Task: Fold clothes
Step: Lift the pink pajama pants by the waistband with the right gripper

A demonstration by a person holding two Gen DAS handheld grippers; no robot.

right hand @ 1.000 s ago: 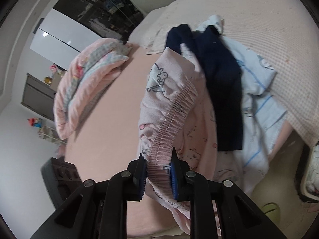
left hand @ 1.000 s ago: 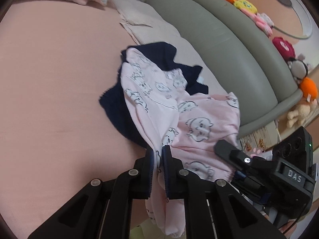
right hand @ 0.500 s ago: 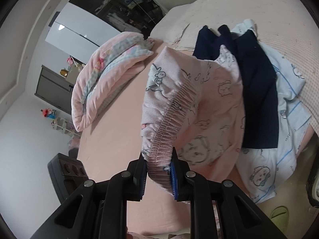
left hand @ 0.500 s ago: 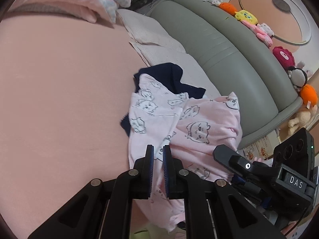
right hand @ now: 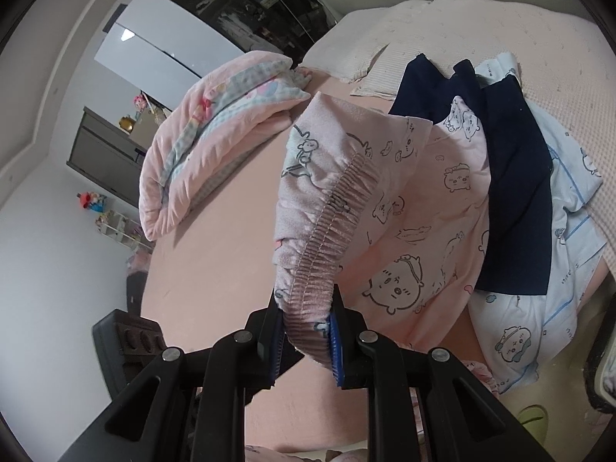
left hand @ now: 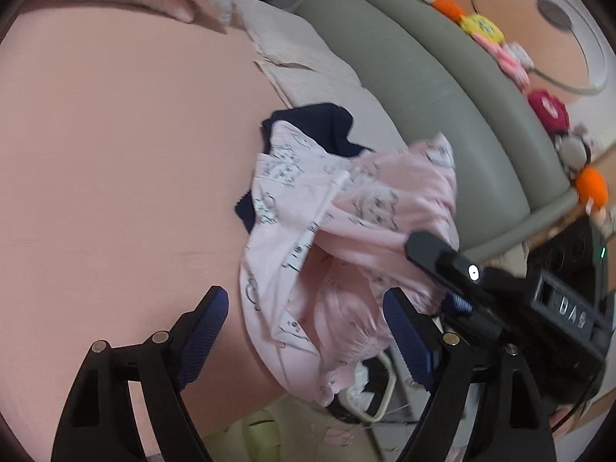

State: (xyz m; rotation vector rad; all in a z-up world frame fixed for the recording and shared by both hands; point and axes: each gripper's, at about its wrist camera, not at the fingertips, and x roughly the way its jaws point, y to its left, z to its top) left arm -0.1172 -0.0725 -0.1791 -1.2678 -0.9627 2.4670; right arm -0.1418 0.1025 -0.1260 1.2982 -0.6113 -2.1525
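Pink bed point(right hand: 215, 254) holds soft, floppy pink pants point(right hand: 423, 208). Right gripper point(right hand: 306, 333) pinches their stretchy waistband point(right hand: 335, 215), a good holding spot. Left gripper point(left hand: 304, 335) is opening, pads off the cloth.

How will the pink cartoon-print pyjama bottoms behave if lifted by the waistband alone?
Probably floppy: the pink cartoon-print pyjama bottoms sag from the right gripper, shut on the gathered waistband. Likely light, hanging off one pinch. As the left gripper is opening, that side should droop.
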